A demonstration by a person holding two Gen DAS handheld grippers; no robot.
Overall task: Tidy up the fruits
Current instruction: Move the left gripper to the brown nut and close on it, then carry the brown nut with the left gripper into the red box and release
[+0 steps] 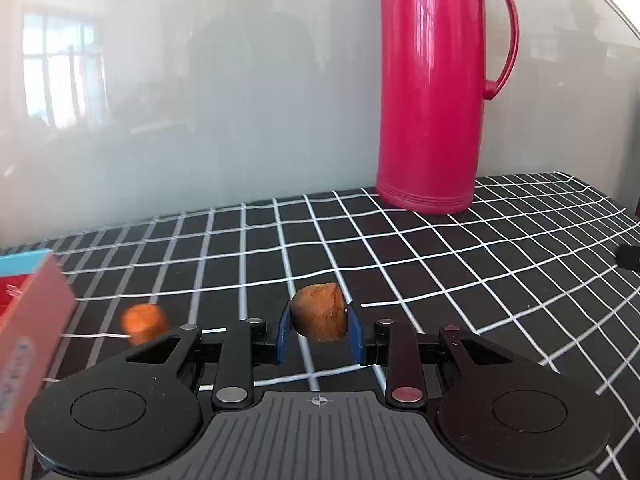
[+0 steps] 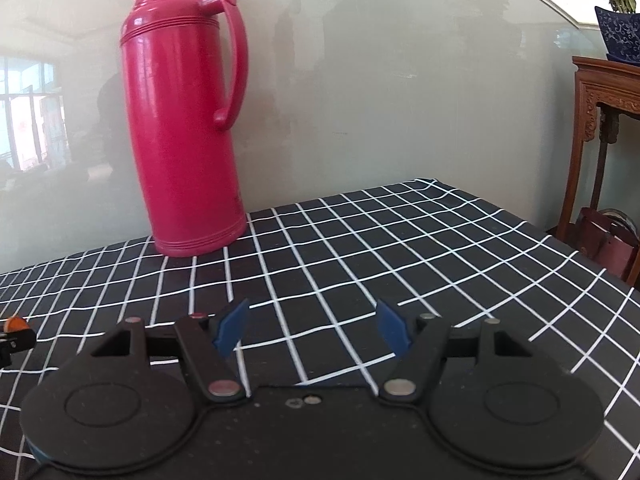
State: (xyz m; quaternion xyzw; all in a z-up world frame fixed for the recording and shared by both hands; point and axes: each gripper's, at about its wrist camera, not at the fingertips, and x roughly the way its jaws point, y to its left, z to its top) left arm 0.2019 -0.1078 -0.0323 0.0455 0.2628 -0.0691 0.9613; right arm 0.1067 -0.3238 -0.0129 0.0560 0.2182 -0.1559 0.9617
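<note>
A: what've I got on the left?
B: My left gripper (image 1: 319,334) has its blue fingers (image 1: 283,334) clamped on a rough brown-orange fruit chunk (image 1: 319,316), just above the checked bench cloth (image 1: 400,264). A second orange piece (image 1: 144,322) lies beside it.
A: And right?
B: right gripper (image 2: 313,330) fingers apart, nothing between. One glossy pink flask (image 2: 184,140).

Checked tablecloth (image 2: 360,240): red thermos (image 2: 184,128), orange fruit (image 1: 144,323).

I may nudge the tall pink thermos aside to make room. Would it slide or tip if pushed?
The pink thermos is tall over a narrow base, so a push near the top would probably tip it. It stands on the checked tablecloth, which may drag at the base; pushing low seems safer. Its weight cannot be judged.
</note>
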